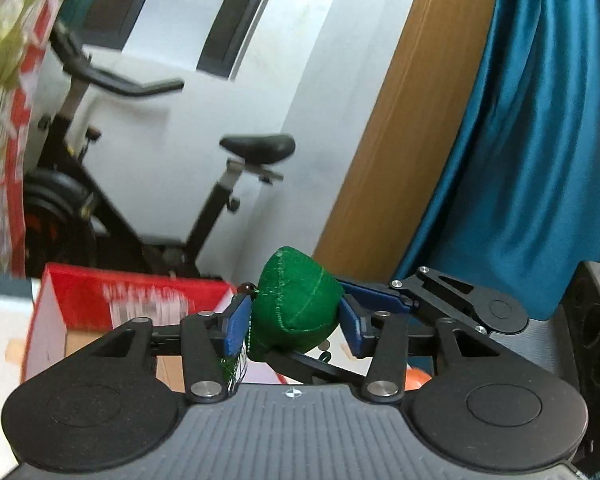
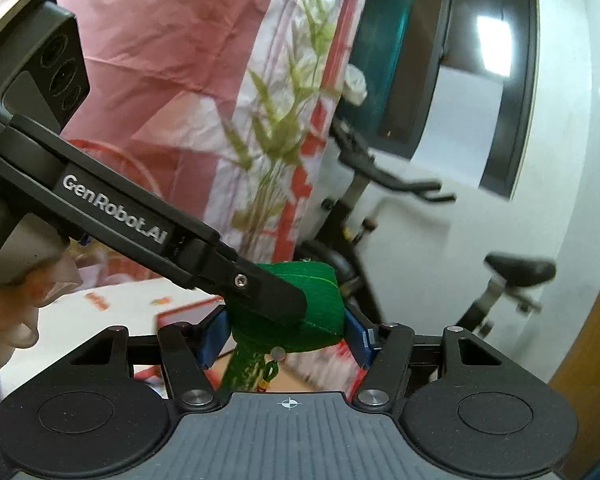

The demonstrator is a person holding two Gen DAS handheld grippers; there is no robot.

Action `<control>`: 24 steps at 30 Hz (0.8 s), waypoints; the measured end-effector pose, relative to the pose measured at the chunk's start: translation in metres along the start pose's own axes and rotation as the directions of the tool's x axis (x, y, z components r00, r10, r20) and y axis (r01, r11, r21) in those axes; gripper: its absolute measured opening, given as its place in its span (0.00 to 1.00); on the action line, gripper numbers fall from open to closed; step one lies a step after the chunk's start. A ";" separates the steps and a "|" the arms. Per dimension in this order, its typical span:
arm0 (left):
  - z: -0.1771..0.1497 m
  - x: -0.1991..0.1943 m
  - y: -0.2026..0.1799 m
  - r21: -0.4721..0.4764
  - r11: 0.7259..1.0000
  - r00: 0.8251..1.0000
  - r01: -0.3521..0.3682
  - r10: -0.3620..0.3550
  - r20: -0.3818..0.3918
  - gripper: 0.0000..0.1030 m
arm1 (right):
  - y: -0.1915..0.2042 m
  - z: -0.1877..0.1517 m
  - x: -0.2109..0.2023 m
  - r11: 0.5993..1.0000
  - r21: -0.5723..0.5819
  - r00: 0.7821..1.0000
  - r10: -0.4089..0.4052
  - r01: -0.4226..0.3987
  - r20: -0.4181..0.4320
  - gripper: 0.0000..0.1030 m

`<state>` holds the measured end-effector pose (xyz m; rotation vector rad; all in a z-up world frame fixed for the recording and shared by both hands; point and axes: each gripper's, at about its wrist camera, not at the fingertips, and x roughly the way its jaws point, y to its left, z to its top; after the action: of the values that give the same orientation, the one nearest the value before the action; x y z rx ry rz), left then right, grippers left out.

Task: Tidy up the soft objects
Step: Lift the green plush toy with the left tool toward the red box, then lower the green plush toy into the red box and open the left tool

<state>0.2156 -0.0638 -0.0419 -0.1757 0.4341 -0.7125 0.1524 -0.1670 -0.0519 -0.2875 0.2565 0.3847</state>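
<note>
My left gripper (image 1: pixel 294 320) stands about half open, closed on the green stuffed pouch (image 1: pixel 296 304), which sits between its blue pads (image 1: pixel 236 326) at the lower middle of the left wrist view; the left-hand pad lies flat against the felt, and the right-hand pad seems to touch it too, though the blur there leaves me unsure how firmly it presses. My right gripper (image 2: pixel 286 338) is also about half open and clamped on the same pouch; in the right wrist view its two blue pads bracket the green bulk at the lower middle of the frame, and one black finger of my left gripper crosses in from the upper left and lies over the pouch's front.

So both tools hold one thing, crosswise to each other; neither hand is nearer, both are on it. The pouch is roundish, with no clear long axis; only its tassel cord (image 2: pixel 268 372) hangs straight down beneath it.

The red cardboard box (image 1: pixel 120 300) lies below and to the left of the pouch in the left wrist view, its open top facing up; I judge that to be the likely place for it. One gripper must let go before the other can carry the pouch down and left; otherwise the two would pull against each other.
</note>
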 end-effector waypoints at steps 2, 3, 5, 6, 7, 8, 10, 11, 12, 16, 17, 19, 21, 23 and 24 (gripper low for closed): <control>0.011 0.009 -0.001 0.030 0.999 1.000 -0.016 0.016 0.004 0.52 | -0.008 0.011 0.011 0.999 -0.027 1.000 -0.017 0.018 0.025 0.55; 0.014 0.015 -0.001 0.047 0.999 1.000 -0.024 0.024 0.002 0.52 | -0.012 0.016 0.015 0.999 -0.036 0.999 -0.018 0.020 0.045 0.55; 0.017 0.027 0.001 0.057 0.998 0.999 -0.038 0.038 -0.004 0.54 | -0.022 0.022 0.024 0.999 -0.038 0.996 -0.012 0.015 0.083 0.55; 0.016 0.033 0.005 0.048 0.998 0.999 -0.040 0.040 -0.011 0.54 | -0.026 0.023 0.028 0.999 -0.034 0.995 -0.008 0.011 0.096 0.55; 0.015 0.039 0.009 0.036 0.999 0.999 -0.040 0.041 -0.025 0.54 | -0.031 0.024 0.034 0.999 -0.032 0.994 0.000 0.003 0.105 0.55; 0.013 0.047 0.014 0.020 0.999 0.998 -0.043 0.044 -0.043 0.54 | -0.033 0.022 0.038 0.999 -0.040 0.994 0.001 0.003 0.105 0.55; 0.005 0.060 0.022 -0.004 0.999 0.996 -0.050 0.049 -0.078 0.54 | -0.036 0.016 0.049 0.998 -0.062 0.995 0.001 0.005 0.097 0.55; 0.002 0.066 0.026 -0.013 0.999 0.994 -0.053 0.051 -0.097 0.54 | -0.037 0.011 0.054 0.998 -0.065 0.996 0.007 -0.001 0.091 0.55; -0.002 0.066 0.032 -0.023 0.998 0.992 -0.054 0.051 -0.112 0.54 | -0.038 0.006 0.060 0.998 -0.061 0.996 0.015 -0.010 0.085 0.55; -0.017 0.091 0.049 -0.050 0.996 0.981 -0.075 0.065 -0.184 0.54 | -0.044 -0.018 0.083 0.999 -0.037 0.999 0.041 -0.040 0.034 0.55; -0.021 0.098 0.053 -0.054 0.995 0.977 -0.079 0.066 -0.202 0.54 | -0.044 -0.025 0.089 0.999 -0.028 0.999 0.047 -0.047 0.020 0.55; -0.029 0.107 0.060 -0.060 0.995 0.971 -0.082 0.066 -0.229 0.54 | -0.047 -0.038 0.100 0.998 0.000 0.998 0.059 -0.059 -0.006 0.55; -0.034 0.119 0.067 -0.065 0.994 0.964 -0.086 0.066 -0.257 0.54 | -0.050 -0.050 0.111 0.997 0.030 0.997 0.071 -0.070 -0.034 0.55; -0.040 0.126 0.071 -0.070 0.994 0.959 -0.088 0.065 -0.276 0.54 | -0.052 -0.060 0.118 0.996 0.053 0.995 0.079 -0.077 -0.055 0.55; -0.044 0.130 0.072 -0.071 0.994 0.956 -0.089 0.065 -0.285 0.54 | -0.053 -0.065 0.122 0.995 0.067 0.994 0.083 -0.079 -0.067 0.55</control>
<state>0.3267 -0.0965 -0.1448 -0.1348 0.7407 -0.6450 0.2706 -0.1950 -0.1363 -0.2278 0.3493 0.4463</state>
